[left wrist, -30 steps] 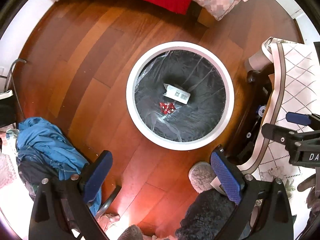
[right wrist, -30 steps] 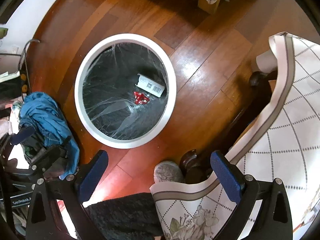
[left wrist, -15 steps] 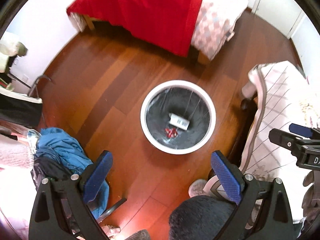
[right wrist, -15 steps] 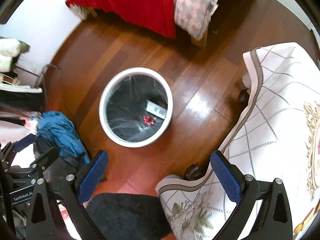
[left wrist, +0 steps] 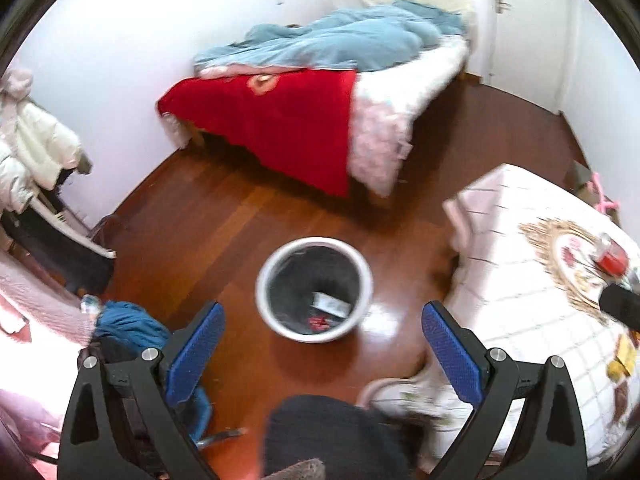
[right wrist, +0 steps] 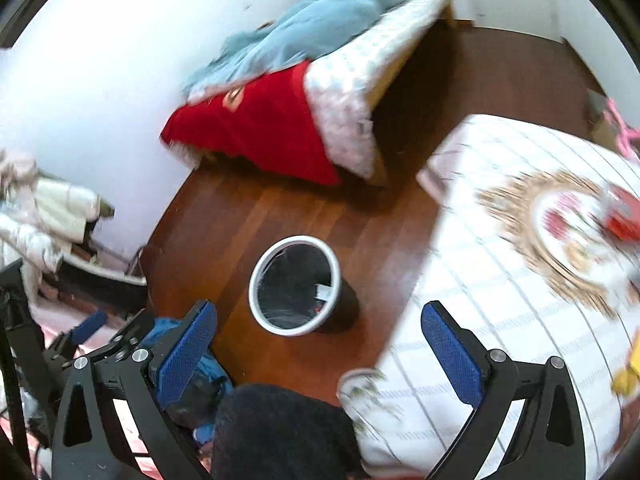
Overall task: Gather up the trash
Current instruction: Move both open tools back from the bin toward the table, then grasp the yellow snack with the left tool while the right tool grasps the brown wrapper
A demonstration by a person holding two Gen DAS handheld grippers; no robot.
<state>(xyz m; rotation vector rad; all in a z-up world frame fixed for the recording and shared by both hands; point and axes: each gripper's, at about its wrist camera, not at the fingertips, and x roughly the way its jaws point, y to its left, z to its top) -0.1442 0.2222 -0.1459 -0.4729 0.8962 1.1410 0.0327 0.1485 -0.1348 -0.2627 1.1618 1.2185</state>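
White-rimmed bin holds a white box.

Both grippers: jaws wide, empty.

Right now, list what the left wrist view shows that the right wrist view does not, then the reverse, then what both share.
Only the left wrist view shows the white door beyond the bed and the red scrap clearly on the bin floor.

Only the right wrist view shows the other gripper, the left gripper, at its lower left edge.

Both show the white trash bin with a white carton inside, the bed with a red blanket, the patterned tablecloth, the blue garment, and open, empty jaws.
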